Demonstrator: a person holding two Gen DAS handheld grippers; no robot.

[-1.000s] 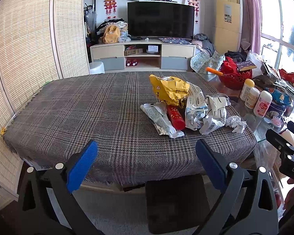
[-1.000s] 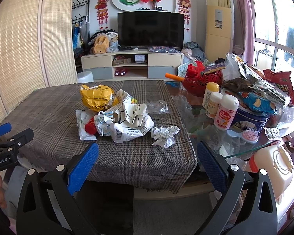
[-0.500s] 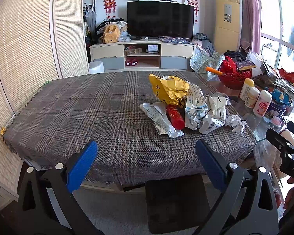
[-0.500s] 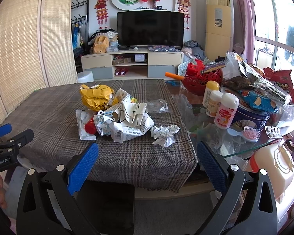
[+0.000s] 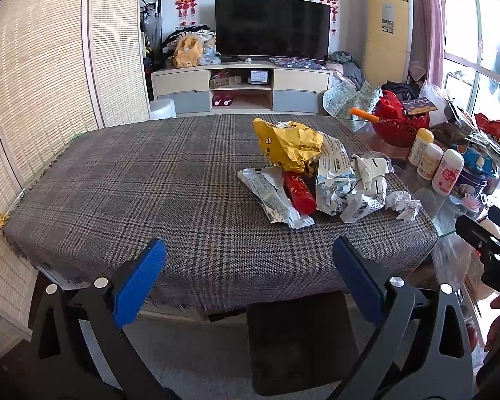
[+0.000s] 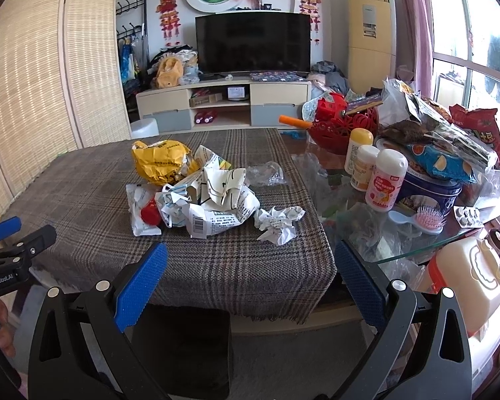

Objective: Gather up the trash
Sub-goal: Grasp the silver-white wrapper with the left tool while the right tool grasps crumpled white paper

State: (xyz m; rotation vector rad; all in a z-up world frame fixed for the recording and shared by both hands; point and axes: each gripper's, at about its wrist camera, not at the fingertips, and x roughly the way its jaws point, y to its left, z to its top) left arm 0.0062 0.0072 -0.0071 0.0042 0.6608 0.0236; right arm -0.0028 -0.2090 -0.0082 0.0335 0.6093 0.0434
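Plaid tablecloth (image 5: 150,180) carries piled wrappers (image 6: 196,190); both hand-held grippers gape.

Bright daylight from rt window (image 6: 476,50), fisheye-warped edges, sharp.

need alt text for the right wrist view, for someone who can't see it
An open gripper faces a heap of wrappers and a paper ball on a plaid tablecloth. Bottles and snacks crowd the right.
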